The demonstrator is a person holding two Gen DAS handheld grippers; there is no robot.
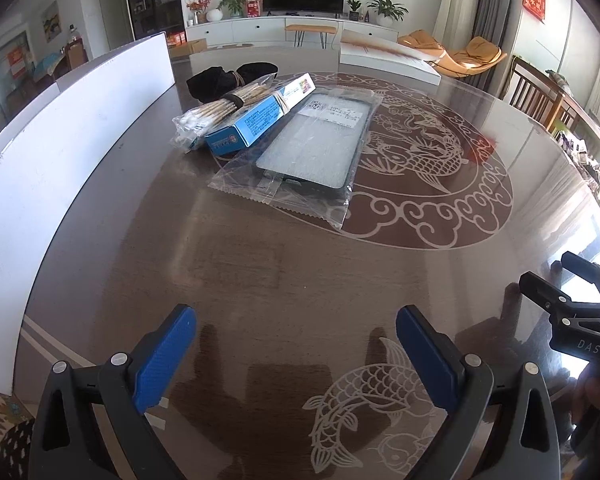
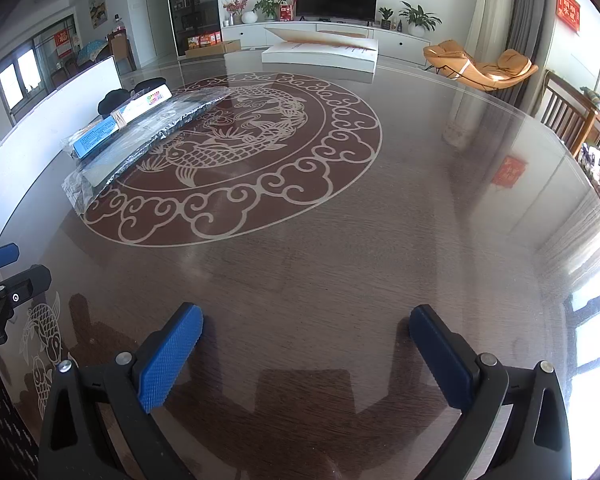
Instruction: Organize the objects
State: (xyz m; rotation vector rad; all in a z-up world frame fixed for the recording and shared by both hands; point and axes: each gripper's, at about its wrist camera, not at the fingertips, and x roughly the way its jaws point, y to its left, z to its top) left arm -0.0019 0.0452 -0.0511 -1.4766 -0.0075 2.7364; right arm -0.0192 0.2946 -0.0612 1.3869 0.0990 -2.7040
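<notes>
Your left gripper (image 1: 296, 344) and right gripper (image 2: 306, 344) — both spread wide, holding nothing. Left view shows the cotton swabs (image 1: 216, 110) atop the blue box (image 1: 260, 118), beside the bagged phone case (image 1: 314, 148) on the table's (image 1: 260, 264) far left — hard to make out from the right.

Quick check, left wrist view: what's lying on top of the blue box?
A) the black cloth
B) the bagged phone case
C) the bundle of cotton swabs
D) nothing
C: the swabs, tied with a dark band, lie lengthwise across the top of the blue box; the bagged phone case lies beside the box on the table, and the black cloth sits behind it.
</notes>
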